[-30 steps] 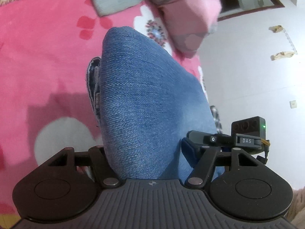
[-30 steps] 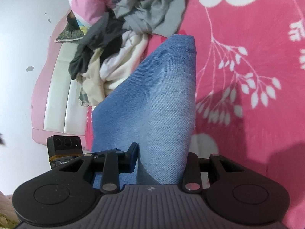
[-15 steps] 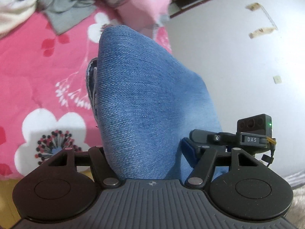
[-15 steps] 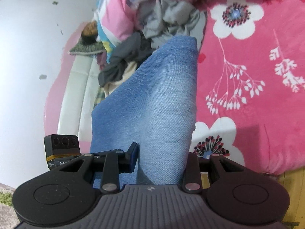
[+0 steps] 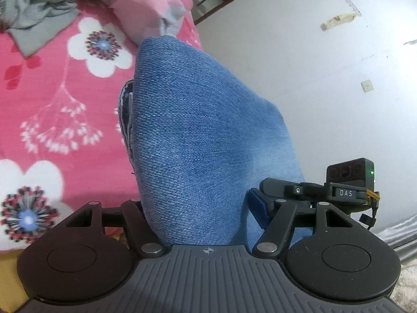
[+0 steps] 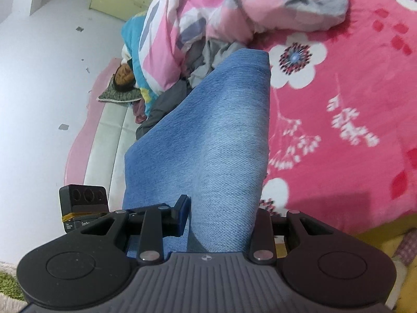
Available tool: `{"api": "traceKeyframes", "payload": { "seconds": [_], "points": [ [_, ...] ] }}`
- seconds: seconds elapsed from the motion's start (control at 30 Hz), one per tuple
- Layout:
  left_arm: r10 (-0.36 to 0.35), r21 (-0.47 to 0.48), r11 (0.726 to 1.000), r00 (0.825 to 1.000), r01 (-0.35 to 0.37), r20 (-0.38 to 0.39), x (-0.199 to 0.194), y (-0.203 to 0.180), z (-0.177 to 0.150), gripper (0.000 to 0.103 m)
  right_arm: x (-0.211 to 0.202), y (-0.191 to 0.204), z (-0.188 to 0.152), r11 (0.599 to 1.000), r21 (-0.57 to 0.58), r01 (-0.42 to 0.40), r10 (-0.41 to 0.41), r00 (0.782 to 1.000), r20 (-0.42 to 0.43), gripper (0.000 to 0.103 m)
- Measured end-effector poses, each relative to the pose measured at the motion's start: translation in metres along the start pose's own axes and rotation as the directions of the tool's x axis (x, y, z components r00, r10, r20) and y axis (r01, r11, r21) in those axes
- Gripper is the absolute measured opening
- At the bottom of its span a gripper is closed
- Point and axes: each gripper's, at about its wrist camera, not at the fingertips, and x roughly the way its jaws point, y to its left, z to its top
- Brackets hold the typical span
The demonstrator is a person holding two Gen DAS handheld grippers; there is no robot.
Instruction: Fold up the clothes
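Folded blue jeans are held in the air above the pink flowered bed. My left gripper is shut on one end of the denim, which fills the gap between its fingers. My right gripper is shut on the other end of the same jeans. The denim hides both pairs of fingertips. The cloth hangs stretched forward from each gripper, with layered edges showing on its left side in the left wrist view.
The pink flowered blanket covers the bed. A pile of grey clothes and a pink quilt lie at the far side. A person lies under a quilt by the headboard. A white wall is on the right.
Both grippers have lifted and pulled back with the jeans. More of the bed, wall and quilt has come into view. Both stay shut on the denim.
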Motion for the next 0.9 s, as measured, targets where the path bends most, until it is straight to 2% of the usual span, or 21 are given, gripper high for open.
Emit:
{"api": "traceKeyframes", "payload": {
  "seconds": [0.23, 0.47, 0.6, 0.73, 0.9],
  "points": [
    [0.029, 0.016, 0.999, 0.999, -0.029, 0.025, 0.074, -0.069, -0.006, 0.066, -0.080, -0.060, 0.033, 0.999, -0.019, -0.041, 0.042, 0.999, 0.012, 0.035],
    [0.016, 0.027, 1.000, 1.000, -0.016, -0.024, 0.148, -0.116, -0.005, 0.066, -0.152, -0.116, 0.062, 1.000, -0.005, -0.029, 0.030, 0.999, 0.036, 0.035],
    [-0.034, 0.071, 0.997, 0.997, 0.039, -0.072, 0.182, -0.137, -0.001, 0.066, -0.191, -0.134, 0.068, 1.000, 0.020, 0.013, -0.015, 0.996, 0.091, 0.035],
    [-0.106, 0.106, 0.987, 0.986, 0.120, -0.128, 0.213, -0.152, 0.001, 0.066, -0.231, -0.144, 0.062, 0.996, 0.058, 0.067, -0.076, 0.984, 0.163, 0.035],
    [-0.121, 0.130, 0.981, 0.978, 0.144, -0.168, 0.254, -0.179, 0.002, 0.066, -0.268, -0.173, 0.077, 0.993, 0.078, 0.087, -0.102, 0.975, 0.200, 0.034]
  ]
}}
